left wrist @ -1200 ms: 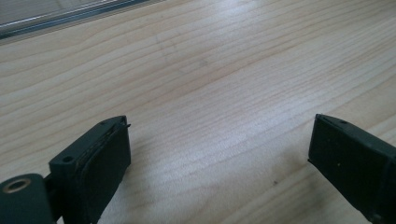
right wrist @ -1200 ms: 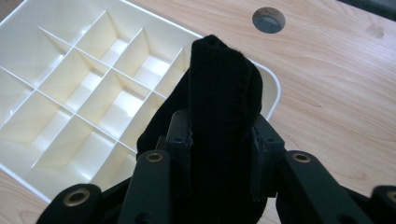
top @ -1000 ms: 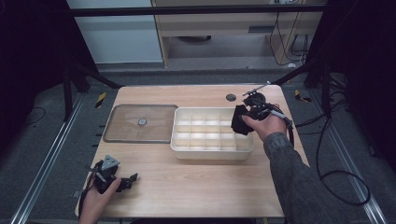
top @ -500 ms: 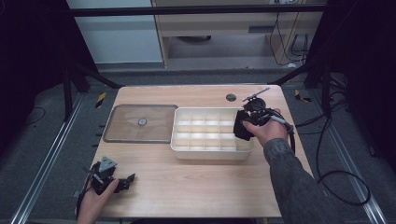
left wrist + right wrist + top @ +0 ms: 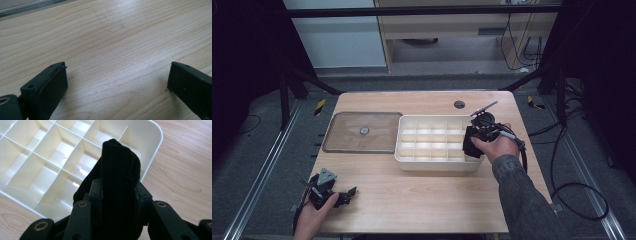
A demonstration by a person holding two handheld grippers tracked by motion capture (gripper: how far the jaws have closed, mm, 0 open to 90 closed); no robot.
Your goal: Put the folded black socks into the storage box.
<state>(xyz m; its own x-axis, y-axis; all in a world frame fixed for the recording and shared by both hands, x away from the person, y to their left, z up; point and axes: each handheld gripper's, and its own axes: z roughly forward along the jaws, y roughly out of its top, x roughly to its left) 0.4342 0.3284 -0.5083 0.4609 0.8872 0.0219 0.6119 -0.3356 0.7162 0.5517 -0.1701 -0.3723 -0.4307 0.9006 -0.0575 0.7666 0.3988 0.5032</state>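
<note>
One divided tray (image 5: pixel 432 162) (cream), one clear lid (image 5: pixel 362 145), one black cloth (image 5: pixel 117 177), two claws (image 5: pixel 343 194) (image 5: pixel 471 145)

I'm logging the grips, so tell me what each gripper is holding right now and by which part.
The right gripper clamps a rolled black cloth around its lower part, its top standing free. The left gripper holds nothing, jaws apart.

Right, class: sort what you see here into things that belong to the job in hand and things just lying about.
In the job:
- right gripper, shut on the black cloth
- cream divided tray, which the cloth hangs over

Lying about:
- clear lid, flat beside the tray
- left gripper, open, low over bare table
</note>
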